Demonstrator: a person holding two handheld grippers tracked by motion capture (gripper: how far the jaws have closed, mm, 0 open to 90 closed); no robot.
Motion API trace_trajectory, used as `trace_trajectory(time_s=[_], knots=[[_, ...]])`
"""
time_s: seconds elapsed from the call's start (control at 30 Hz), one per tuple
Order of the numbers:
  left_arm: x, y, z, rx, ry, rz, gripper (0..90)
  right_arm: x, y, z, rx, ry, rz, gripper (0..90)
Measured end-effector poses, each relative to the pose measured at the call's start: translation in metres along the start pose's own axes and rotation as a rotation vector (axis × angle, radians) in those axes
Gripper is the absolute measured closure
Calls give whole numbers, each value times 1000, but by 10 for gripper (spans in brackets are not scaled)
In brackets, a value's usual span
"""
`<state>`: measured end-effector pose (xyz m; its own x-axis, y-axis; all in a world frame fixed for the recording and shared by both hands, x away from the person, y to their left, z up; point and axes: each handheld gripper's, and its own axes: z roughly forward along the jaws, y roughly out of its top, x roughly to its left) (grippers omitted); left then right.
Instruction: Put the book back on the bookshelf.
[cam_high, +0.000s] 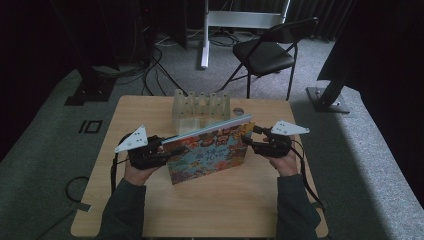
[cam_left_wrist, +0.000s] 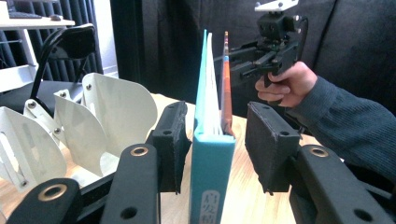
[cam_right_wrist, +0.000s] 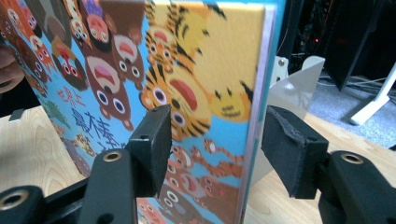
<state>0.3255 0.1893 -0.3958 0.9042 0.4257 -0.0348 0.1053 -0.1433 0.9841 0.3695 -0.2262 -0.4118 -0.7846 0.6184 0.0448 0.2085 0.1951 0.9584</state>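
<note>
High view: a picture book stands upright on the surface between both grippers.
Left gripper and right gripper fingers straddle it, open; steady it before sliding it toward the rack.

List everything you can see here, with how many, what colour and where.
Picture book with a teal spine and colourful animal cover: one, standing on edge at the table's middle, between both grippers.
White slotted plastic rack: one, at the table's far edge behind the book.
Light wooden table: one, on grey carpet.
Black folding chair: one, beyond the table.
Left gripper: one, black, jaws either side of the book's spine end, gaps visible.
Right gripper: one, black, jaws straddling the book's other end, far jaw clear of it.
Hands in dark grey sleeves: two, entering from the bottom.
</note>
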Motion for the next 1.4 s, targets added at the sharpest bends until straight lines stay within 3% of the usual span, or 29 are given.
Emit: trace_trajectory(time_s=[0.2, 0.37, 1.07, 1.4], knots=[[0, -2, 3, 23, 15, 9, 569, -3, -6, -2, 1, -7, 13, 420], [1, -5, 5, 9, 26, 3, 556, -5, -11, -4, 12, -12, 24, 413], [4, -18, 18, -3, -22, -13, 632, -17, -40, -11, 49, -34, 84, 393], [2, -25, 26, -3, -10, -2, 633, -20, -51, -15, 68, -46, 102, 392]])
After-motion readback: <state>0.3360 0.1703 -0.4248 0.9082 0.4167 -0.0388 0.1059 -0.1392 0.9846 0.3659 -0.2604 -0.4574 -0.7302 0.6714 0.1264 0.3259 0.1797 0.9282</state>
